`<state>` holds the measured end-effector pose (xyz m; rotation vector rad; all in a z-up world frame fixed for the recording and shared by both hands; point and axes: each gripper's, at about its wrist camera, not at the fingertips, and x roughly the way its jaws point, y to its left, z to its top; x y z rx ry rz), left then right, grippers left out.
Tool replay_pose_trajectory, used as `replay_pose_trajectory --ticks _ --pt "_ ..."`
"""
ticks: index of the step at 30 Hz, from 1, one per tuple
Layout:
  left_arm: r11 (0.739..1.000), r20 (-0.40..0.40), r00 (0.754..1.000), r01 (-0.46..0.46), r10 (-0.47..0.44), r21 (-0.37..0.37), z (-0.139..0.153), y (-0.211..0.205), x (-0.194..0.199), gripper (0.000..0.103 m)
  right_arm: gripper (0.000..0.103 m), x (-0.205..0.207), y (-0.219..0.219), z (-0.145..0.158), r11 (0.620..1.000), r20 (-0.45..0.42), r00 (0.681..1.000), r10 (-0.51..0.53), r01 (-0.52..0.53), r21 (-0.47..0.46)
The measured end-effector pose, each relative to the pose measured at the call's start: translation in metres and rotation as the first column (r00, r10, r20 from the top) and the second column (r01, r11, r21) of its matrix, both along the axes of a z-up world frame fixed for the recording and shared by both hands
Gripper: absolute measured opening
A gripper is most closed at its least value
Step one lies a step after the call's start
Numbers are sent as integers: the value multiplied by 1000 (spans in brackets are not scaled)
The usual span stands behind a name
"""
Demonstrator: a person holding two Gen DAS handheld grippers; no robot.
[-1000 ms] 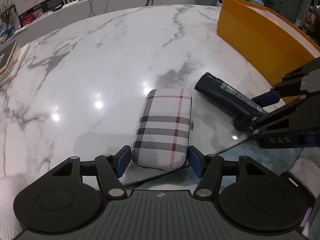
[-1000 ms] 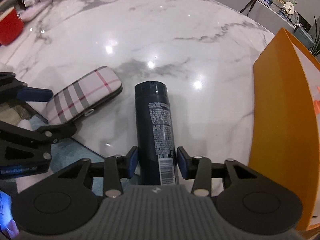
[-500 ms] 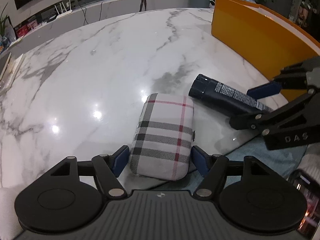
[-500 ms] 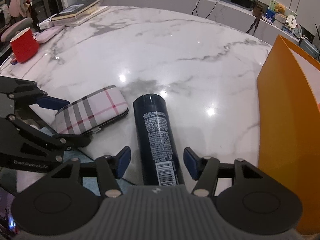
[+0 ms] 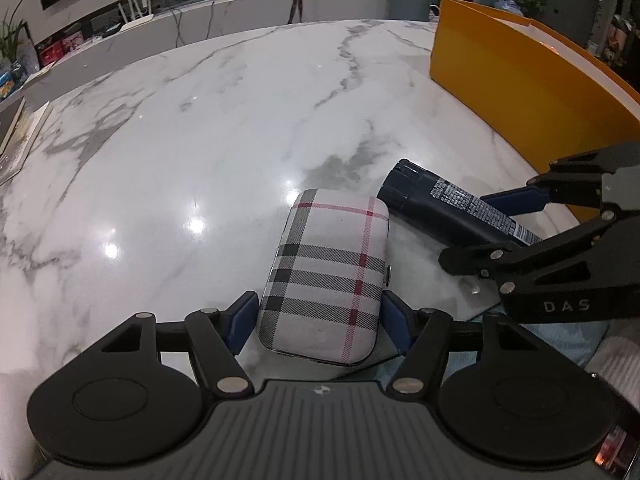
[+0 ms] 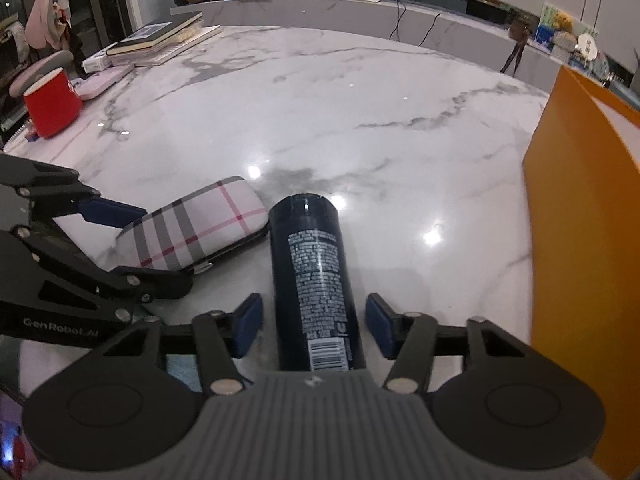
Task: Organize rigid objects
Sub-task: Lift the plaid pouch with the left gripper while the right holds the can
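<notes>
Since a second ago the right tool (image 6: 314,326) has let go of the dark spray can (image 6: 310,276); its jaws, now closing, flank it with gaps either side. Left tool (image 5: 318,320) straddles the plaid case (image 5: 328,276), closing, pads at its edges. Both lie on the marble bench (image 5: 208,128), nearly touching. An orange box (image 5: 520,80) stands right; a red cup (image 6: 52,104) and books (image 6: 156,38) lie far left. The can's base is hidden.
</notes>
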<state>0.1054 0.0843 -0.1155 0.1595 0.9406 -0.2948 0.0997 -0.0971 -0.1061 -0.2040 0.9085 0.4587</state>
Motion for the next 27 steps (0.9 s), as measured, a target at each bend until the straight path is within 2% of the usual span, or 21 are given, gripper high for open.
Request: replay_pose_trajectory --ticks 2,7,13,27 --pt "1000 -3 1000 -13 13 2 1 -1 1 76 44 0 0 0 1000 9 1000 -3 3 3" --pt "999 -9 999 -47 47 -1 2 -4 2 75 42 1 -4 1 1000 11 1000 -10 10 22" --pt "994 -22 997 -81 80 -69 3 2 1 75 41 0 -8 2 998 -1 1000 -20 20 62" --pt "986 14 993 -111 114 -128 26 2 1 74 41 -11 -14 25 996 75 997 -29 22 87"
